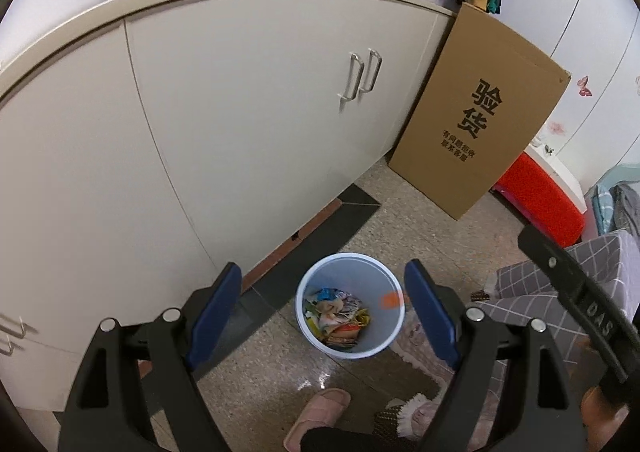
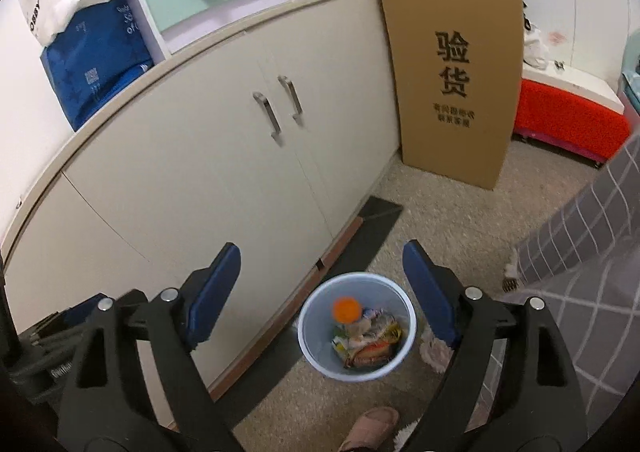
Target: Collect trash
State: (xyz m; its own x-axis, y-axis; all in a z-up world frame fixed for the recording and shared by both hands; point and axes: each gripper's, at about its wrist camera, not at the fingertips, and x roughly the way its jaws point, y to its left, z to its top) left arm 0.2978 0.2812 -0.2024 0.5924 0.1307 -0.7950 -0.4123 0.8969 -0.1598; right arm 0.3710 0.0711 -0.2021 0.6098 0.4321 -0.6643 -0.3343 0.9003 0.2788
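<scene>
On the floor beside the cabinet [image 1: 240, 112], in the left wrist view, a trash bin [image 1: 349, 306] of light, soft wrappers is seen between the left gripper [image 1: 322, 306]'s wide-spread, empty fingers. In the right wrist view, the right gripper [image 2: 322, 300] is likewise spread wide and empty; an orange-capped item [image 2: 347, 310] tops the trash, and the bin's thin rim is judged the best hold.

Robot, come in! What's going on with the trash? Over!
Both grippers open, left and right, above the bin. Wrappers inside; orange piece looks mid-drop. Slipper beside it, not blocking.
</scene>
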